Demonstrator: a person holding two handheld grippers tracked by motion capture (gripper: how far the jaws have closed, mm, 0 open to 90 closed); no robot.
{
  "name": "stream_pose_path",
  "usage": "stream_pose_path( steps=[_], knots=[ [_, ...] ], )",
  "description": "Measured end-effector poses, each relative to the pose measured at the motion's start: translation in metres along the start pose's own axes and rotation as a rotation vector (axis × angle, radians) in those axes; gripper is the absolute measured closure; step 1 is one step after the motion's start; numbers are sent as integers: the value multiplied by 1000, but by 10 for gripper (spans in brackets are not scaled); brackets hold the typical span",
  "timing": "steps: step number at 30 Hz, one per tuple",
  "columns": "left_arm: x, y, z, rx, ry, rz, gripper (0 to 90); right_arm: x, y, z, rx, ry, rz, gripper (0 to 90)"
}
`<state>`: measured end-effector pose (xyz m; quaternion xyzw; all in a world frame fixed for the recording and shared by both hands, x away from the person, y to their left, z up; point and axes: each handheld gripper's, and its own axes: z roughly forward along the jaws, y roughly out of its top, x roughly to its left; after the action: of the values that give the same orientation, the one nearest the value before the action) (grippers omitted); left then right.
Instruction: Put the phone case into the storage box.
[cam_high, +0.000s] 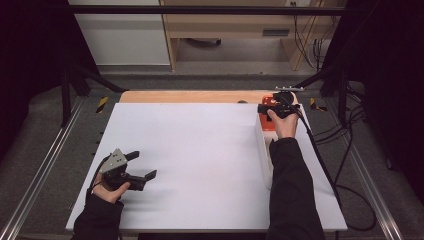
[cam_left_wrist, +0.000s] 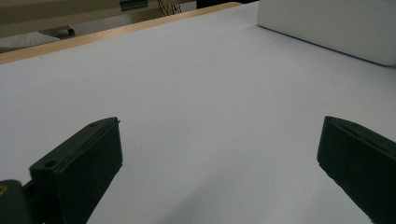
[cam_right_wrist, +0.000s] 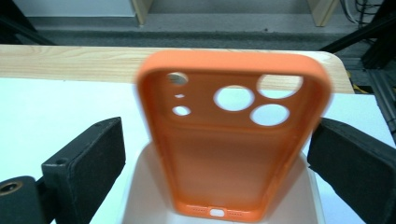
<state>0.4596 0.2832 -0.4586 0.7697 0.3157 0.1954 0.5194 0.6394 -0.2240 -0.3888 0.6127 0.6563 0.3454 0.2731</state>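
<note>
Case (cam_right_wrist: 233, 140) between open right tongs (cam_right_wrist: 215, 154), seemingly untouched.

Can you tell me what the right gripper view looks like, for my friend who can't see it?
An orange phone case with round camera holes stands tilted, its bottom end in a white box, between the right gripper's two black jaws. The jaws stand open, the left one clear of the case. Behind lie the white table and its wooden edge.

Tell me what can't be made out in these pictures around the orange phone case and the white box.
- High view: orange phone case mostly hidden behind the right gripper and hand.
- Right gripper view: the case's upper edge is blurred; the white box is cut off by the bottom edge.
- Left gripper view: the box is cut off at top and right.
</note>
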Motion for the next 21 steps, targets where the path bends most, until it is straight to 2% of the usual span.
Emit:
stream_pose_path(
  steps=[6,16,21],
  knots=[
    [0,0,0,-2,-1,-2,0,0,2,-6,-17,14,-14,24],
    [0,0,0,-1,-3,-4,0,2,3,-25,-77,84,-42,11],
    [-1,0,1,0,-2,-4,0,6,1,-39,-110,113,-75,9]
  ],
)
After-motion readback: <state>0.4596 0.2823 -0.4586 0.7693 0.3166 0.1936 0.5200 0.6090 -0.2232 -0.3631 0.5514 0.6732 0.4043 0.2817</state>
